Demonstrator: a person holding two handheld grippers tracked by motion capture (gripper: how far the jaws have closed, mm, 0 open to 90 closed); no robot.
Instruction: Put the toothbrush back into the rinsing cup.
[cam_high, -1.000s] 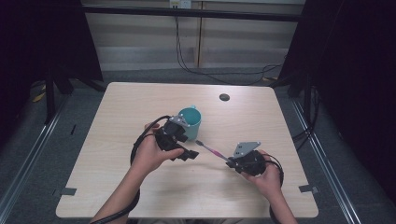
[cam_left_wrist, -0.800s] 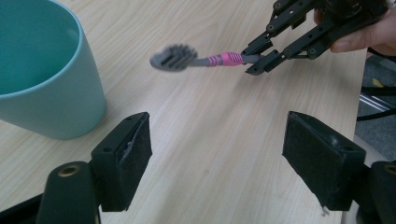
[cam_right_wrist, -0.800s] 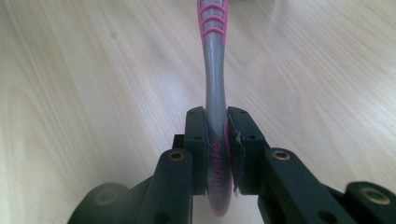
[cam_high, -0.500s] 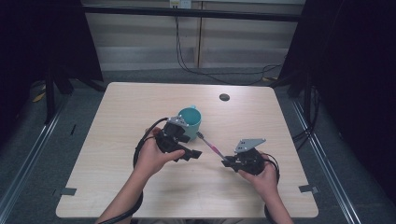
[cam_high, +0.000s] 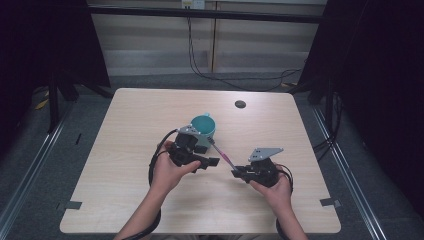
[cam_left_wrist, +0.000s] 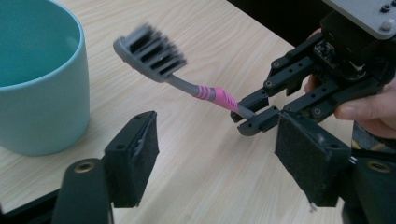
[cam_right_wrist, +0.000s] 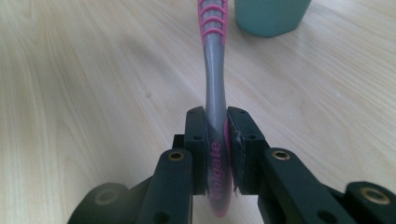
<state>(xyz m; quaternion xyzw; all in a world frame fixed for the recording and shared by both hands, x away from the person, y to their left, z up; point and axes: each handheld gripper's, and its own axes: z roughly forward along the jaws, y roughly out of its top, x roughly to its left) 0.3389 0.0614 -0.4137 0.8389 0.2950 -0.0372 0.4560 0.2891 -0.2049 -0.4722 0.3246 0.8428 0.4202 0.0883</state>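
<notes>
A grey and pink toothbrush (cam_high: 222, 155) (cam_left_wrist: 187, 79) is held by its handle end, with my right gripper (cam_high: 235, 173) (cam_right_wrist: 215, 149) shut on it. Its bristled head points toward a teal cup (cam_high: 203, 126) (cam_left_wrist: 37, 74) (cam_right_wrist: 271, 16) standing mid-table. My left gripper (cam_high: 209, 155) (cam_left_wrist: 219, 154) sits just in front of the cup, open; its jaws have just been closing, with nothing between the pads. The brush neck hangs a little beyond those jaws. In the left gripper view the right gripper (cam_left_wrist: 254, 116) grips the handle at the right.
A small dark disc (cam_high: 240, 104) lies near the far edge of the wooden table (cam_high: 125, 130). Black cables trail from both grippers. Dark curtains and metal rails flank the table.
The right gripper has shifted slightly left, and the brush head has come closer to the cup and the left gripper. The left gripper's jaws look a little narrower.
</notes>
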